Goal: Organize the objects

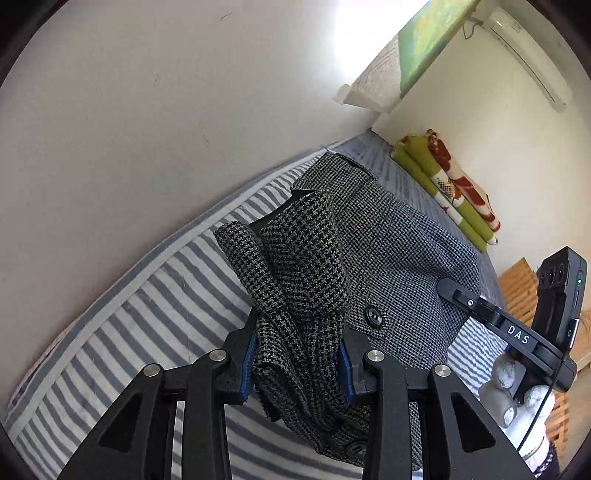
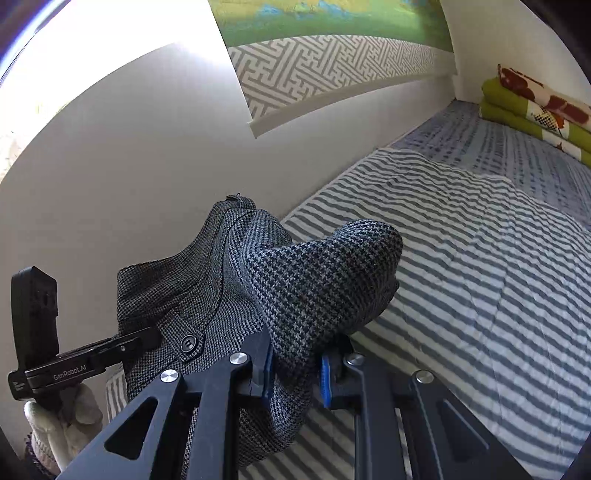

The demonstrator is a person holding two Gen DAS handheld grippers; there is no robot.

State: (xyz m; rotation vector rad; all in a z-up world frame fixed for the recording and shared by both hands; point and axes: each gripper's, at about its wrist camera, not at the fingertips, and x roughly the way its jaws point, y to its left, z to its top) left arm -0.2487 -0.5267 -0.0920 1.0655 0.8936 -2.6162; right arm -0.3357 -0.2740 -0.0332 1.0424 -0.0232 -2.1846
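A grey houndstooth jacket (image 1: 399,243) with black buttons hangs lifted over a striped bed (image 1: 147,314). My left gripper (image 1: 297,363) is shut on a bunched fold of the jacket. My right gripper (image 2: 295,365) is shut on another fold of the jacket (image 2: 321,280), which bulges over its fingers. The right gripper shows in the left wrist view (image 1: 517,332) at the right, held by a gloved hand. The left gripper shows in the right wrist view (image 2: 74,365) at the left.
The bed (image 2: 480,277) runs along a white wall (image 1: 147,129). A folded green and red blanket (image 1: 450,184) lies at the far end, also in the right wrist view (image 2: 535,107). A wall picture (image 2: 332,22) and an air conditioner (image 1: 528,51) hang above. A wooden slatted piece (image 1: 521,288) stands beside the bed.
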